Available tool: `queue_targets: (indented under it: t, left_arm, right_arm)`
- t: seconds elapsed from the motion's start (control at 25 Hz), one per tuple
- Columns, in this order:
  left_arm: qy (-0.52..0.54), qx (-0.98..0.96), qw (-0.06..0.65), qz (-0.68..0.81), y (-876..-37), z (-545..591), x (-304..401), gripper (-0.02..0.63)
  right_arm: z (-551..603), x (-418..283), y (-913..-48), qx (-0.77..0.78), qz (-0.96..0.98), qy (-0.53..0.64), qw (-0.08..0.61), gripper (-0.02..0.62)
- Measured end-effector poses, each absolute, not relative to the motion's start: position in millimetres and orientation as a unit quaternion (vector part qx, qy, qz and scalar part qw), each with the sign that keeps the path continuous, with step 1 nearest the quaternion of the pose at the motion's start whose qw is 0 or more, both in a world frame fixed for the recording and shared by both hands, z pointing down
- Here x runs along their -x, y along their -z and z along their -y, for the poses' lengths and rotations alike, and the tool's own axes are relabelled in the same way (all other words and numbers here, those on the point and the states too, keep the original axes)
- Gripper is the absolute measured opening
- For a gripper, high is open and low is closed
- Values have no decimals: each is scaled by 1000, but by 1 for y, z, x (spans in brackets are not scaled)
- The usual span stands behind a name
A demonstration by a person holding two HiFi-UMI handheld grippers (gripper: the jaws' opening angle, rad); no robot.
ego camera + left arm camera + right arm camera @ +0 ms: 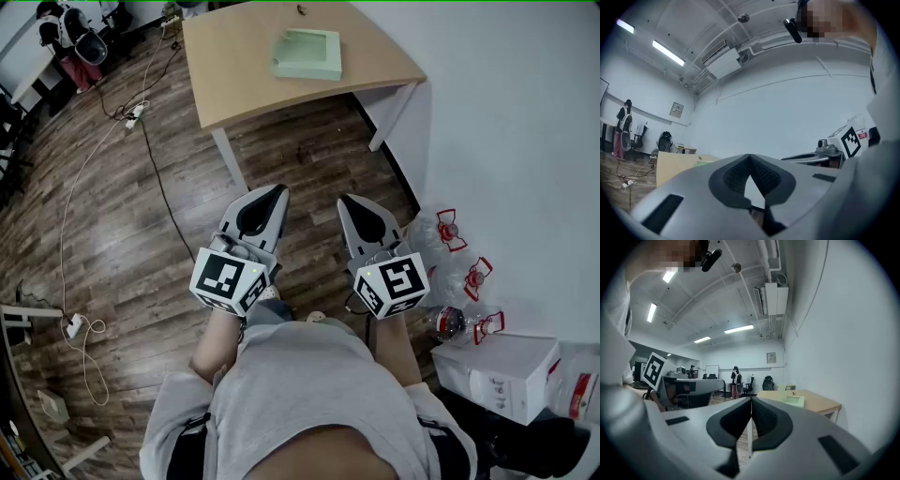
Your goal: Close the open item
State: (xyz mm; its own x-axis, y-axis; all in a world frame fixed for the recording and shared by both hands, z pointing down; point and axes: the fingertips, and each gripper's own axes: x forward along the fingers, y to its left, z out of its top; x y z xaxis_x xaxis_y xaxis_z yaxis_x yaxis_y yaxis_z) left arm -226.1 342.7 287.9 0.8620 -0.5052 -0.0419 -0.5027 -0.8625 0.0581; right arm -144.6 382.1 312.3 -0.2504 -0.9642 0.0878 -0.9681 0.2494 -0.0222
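Target lies well ahead of both tools: pale green box (307, 54) on the wooden table (234, 75), set toward the near edge and right of the table's middle. Box reads as shallow and roughly square, so no clear long axis. In the right gripper view a flap seems to stand up at its far side; which side carries the hinge cannot be told.

Left gripper (272, 199) is held low in front of the body, jaws pressed together with nothing between the pads. Right gripper (354, 212) is the same: jaws together, empty. Both noses point forward toward the table and lean slightly inward.

Bearing: box sits almost on the line between the two tools, so neither is clearly nearer. From the right gripper view it shows just right of the jaw line.

Room: open plank floor between person and table, nothing in the direct path. White wall (506, 112) runs close along the right. Water bottles (450, 272) and a white carton (497, 370) sit by the right foot. Floor cable (159, 178) trails on the left, off the path. Front table leg (230, 159) stands left of the line to the box.

Judgement: a walk-up is needed before any reach, and the jaws need not part if the flap can be pushed down.
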Motion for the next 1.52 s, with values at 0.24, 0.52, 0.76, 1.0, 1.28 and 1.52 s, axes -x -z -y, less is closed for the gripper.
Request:
queue_targets:
  t: [0.24, 0.52, 0.76, 1.0, 1.28, 1.52]
  left_arm:
    - [23, -966, 17, 257, -289, -345, 227, 15]
    - [21, -968, 18, 250, -291, -339, 232, 15]
    - [20, -970, 20, 242, -293, -319, 239, 15]
    - [16, -971, 18, 237, -296, -283, 251, 15]
    - [14, -975, 5, 220, -300, -239, 267, 15]
    - [18, -978, 15, 209, -305, -213, 253, 15]
  right_arm:
    - [-385, 146, -314, -614, 788, -36, 30, 11]
    - [-379, 152, -316, -619, 783, -39, 35, 11]
    - [-361, 158, -320, -627, 777, -44, 40, 11]
    - [-329, 162, -317, -645, 763, -42, 6, 12]
    - [-290, 178, -321, -659, 751, -43, 2, 12]
    - [-265, 166, -324, -665, 746, -45, 7, 12]
